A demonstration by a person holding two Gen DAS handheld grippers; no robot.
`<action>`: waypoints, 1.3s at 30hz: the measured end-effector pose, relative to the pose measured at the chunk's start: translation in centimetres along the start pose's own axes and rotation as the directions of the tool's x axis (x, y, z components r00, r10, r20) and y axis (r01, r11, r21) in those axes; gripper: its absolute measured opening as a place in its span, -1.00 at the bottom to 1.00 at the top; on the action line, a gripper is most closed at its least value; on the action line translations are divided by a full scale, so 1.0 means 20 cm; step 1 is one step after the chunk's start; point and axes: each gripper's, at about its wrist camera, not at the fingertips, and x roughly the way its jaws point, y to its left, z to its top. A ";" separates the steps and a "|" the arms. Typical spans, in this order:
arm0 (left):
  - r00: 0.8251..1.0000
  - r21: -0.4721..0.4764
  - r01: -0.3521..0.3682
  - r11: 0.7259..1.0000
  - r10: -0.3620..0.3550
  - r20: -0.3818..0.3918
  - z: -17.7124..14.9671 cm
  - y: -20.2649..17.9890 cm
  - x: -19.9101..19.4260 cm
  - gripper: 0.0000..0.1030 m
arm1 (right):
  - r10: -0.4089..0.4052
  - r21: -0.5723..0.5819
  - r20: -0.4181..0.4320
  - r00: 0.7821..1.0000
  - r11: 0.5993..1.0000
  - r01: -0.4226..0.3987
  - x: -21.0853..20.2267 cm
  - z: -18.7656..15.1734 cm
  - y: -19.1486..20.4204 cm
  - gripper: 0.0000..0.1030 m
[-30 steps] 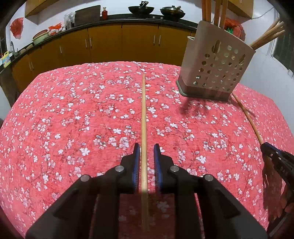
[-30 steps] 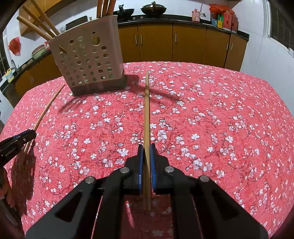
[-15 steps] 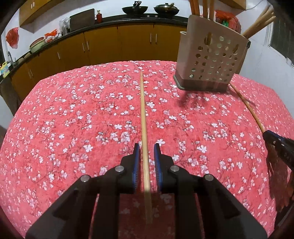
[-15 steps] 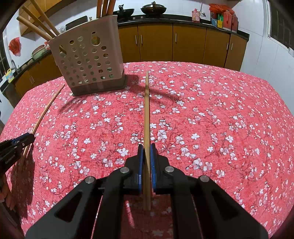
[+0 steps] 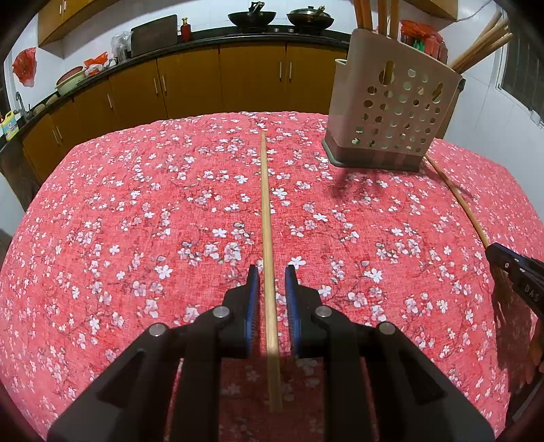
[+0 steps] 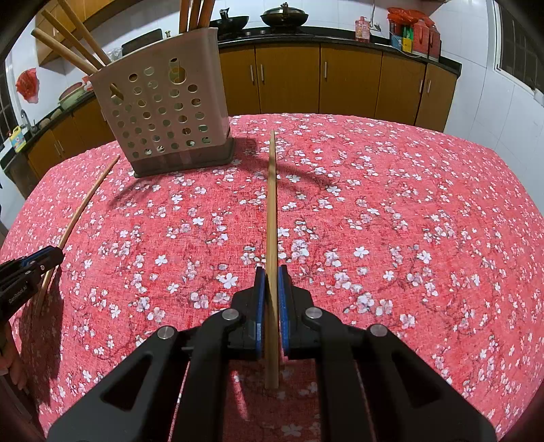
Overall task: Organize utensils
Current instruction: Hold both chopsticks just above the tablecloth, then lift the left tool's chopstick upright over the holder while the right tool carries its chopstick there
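The left gripper (image 5: 271, 272) has its jaws a little apart, one on each side of a chopstick (image 5: 267, 217). A narrow gap shows on both sides of the stick, so the jaws are open and do not pinch it. This chopstick runs straight forward from the jaws over the red flowered cloth (image 5: 136, 210) that covers the surface; whether it lies on the cloth or is lifted, I cannot tell.

The right gripper (image 6: 271, 272) has its jaws closed on a second chopstick (image 6: 271, 204). The blue pads (image 6: 259, 299) press against both sides of the stick, and it points forward, past the right side of the holder (image 6: 163, 112).

The holder is a beige box with round holes and stands upright at the far part of the surface. Several wooden sticks (image 6: 68, 44) stand in it and lean out at the top. In the left view the holder (image 5: 391, 112) is at the far right, and the right gripper (image 5: 516, 275) with its chopstick (image 5: 455, 197) is at the right edge. In the right view the left gripper (image 6: 30, 268) is at the left edge. Behind the surface are brown cabinets (image 6: 289, 81) and woks (image 5: 251, 17) on the counter.
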 end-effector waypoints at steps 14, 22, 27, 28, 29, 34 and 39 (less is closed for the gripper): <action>1.000 0.021 -0.002 1.000 0.002 -0.004 -0.05 -0.01 -0.06 -0.83 | 0.023 -0.002 0.000 1.000 1.000 -0.023 -0.04 -0.03 -0.02 -0.84; 1.000 0.045 0.028 0.999 -0.028 0.006 -0.02 0.03 -0.19 -0.85 | 0.046 0.005 0.141 0.989 0.999 -0.047 -0.32 0.03 -0.08 -0.85; 0.994 0.052 0.056 0.997 -0.061 0.095 0.05 0.04 -0.41 -0.85 | 0.043 0.026 0.256 0.966 0.998 -0.051 -0.53 0.11 -0.13 -0.85; 0.991 0.054 0.062 0.997 -0.067 0.114 0.07 0.05 -0.45 -0.85 | 0.043 0.029 0.281 0.959 0.998 -0.053 -0.57 0.13 -0.14 -0.85; 0.988 0.054 0.069 0.996 -0.076 0.136 0.09 0.06 -0.50 -0.85 | 0.044 0.028 0.301 0.953 0.998 -0.054 -0.60 0.15 -0.14 -0.85; 0.966 0.061 0.096 0.994 -0.108 0.234 0.18 0.06 -0.68 -0.85 | 0.047 0.018 0.388 0.920 0.998 -0.059 -0.74 0.22 -0.13 -0.85; 0.942 0.054 0.118 0.992 -0.129 0.309 0.28 0.04 -0.81 -0.85 | 0.058 0.011 0.426 0.903 0.998 -0.069 -0.81 0.26 -0.13 -0.86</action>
